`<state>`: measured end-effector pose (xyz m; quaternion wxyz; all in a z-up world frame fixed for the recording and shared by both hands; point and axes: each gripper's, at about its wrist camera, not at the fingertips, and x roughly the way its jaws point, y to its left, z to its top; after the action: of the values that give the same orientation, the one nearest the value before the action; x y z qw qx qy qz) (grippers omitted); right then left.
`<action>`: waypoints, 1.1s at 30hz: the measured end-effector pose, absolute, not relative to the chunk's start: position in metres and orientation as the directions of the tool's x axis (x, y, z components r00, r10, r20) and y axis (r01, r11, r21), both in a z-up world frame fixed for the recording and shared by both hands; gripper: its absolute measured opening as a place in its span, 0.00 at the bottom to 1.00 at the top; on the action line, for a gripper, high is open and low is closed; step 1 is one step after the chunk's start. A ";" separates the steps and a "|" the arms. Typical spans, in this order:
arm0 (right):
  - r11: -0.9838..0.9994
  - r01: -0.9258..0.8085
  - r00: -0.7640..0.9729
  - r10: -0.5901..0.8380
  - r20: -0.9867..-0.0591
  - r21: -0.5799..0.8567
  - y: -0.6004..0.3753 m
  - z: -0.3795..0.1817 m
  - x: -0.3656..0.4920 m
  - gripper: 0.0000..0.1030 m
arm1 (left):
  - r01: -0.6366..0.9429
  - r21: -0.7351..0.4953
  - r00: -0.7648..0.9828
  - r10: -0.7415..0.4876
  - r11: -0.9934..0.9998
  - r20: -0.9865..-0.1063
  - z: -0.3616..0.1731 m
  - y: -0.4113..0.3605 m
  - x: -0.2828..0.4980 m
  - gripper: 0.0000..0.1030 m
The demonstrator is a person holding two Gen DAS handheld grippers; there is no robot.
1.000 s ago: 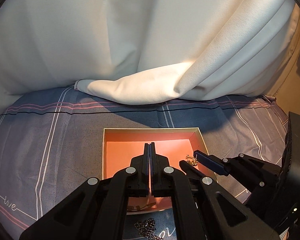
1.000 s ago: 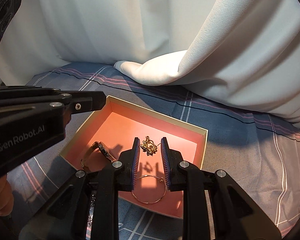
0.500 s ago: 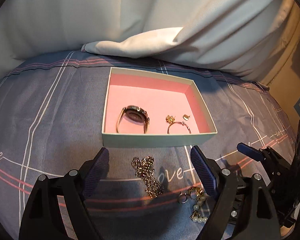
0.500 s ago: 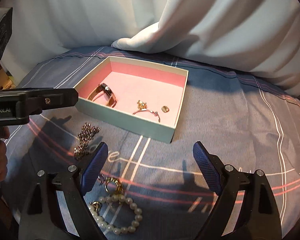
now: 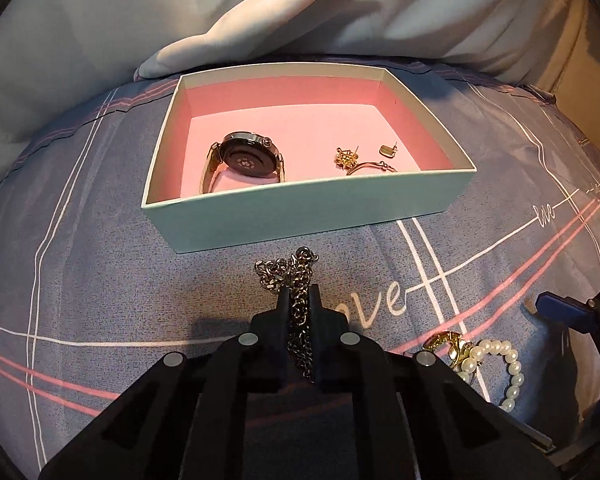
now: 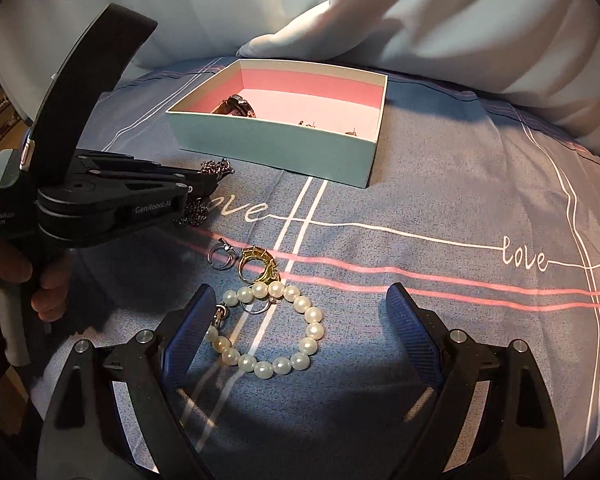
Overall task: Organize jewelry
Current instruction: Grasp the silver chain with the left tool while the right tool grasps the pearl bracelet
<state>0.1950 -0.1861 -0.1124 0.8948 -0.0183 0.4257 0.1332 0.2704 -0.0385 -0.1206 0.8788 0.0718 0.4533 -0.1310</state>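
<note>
Jewelry: gold watch and earrings already lie in the pink-lined box. My left gripper, jaws just closed, pinches the dark metal chain at the box's six o'clock. My right gripper gapes over the white pearl bracelet and rings.

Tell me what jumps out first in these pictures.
The open box with its pink lining sits mid-bedspread, a watch and gold earrings inside. In front of it, the left gripper has just closed on a silver chain. Nearer, the open right gripper stands over a pearl bracelet.
</note>
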 end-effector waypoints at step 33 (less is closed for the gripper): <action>0.959 -0.273 0.711 0.255 -0.656 0.077 -0.188 -0.061 0.184 0.10 | 0.312 -0.066 0.728 -0.284 0.948 -0.625 -0.006 -0.029 0.222 0.05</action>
<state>0.1840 -0.1884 -0.0606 0.9248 -0.0128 0.3524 0.1426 0.2225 -0.0294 -0.0061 0.9292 0.0217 0.3324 -0.1603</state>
